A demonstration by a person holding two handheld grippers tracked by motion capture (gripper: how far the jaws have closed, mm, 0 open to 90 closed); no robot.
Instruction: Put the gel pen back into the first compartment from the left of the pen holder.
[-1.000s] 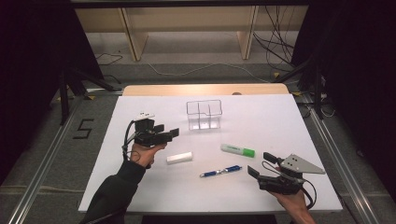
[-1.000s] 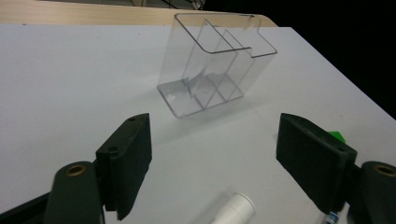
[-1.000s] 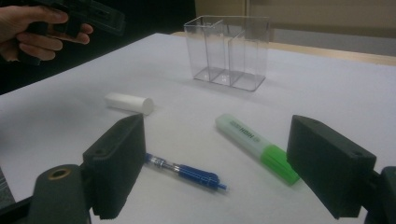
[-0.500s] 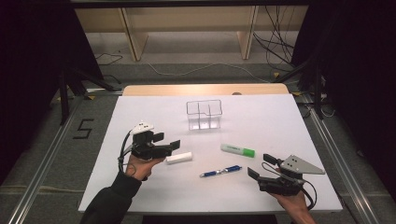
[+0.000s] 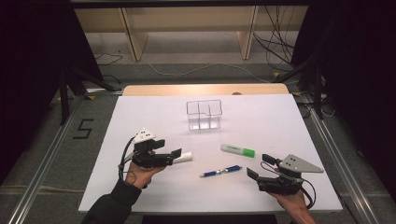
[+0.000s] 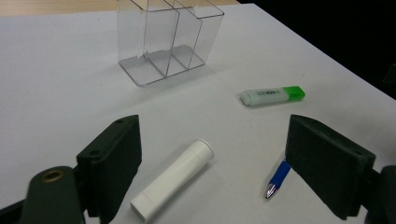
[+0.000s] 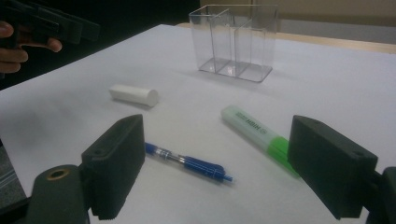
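A white capped tube (image 5: 183, 157) (image 6: 173, 179) lies left of centre on the white table (image 5: 140, 116). My left gripper (image 5: 173, 155) (image 6: 212, 140) is open and hovers just over the tube's left end, which lies between its jaws without touching them. To the tube's right lie a blue pen (image 5: 220, 171) (image 7: 187, 163) and a green-capped highlighter (image 5: 238, 150) (image 7: 259, 135). My right gripper (image 5: 259, 166) (image 7: 215, 140) is open near the front right, pointed at the pen and highlighter. A clear three-compartment organizer (image 5: 204, 114) (image 6: 168, 42) (image 7: 233, 39) stands empty farther back.
A wooden strip (image 5: 205, 89) runs along the table's far edge. Shelf legs and cables (image 5: 275, 51) lie on the floor behind it. Metal rails (image 5: 42, 182) flank the table on both sides.
My left gripper has moved nearer the person and down, from left of the tube to just over its left end. The right gripper and the objects have not moved.
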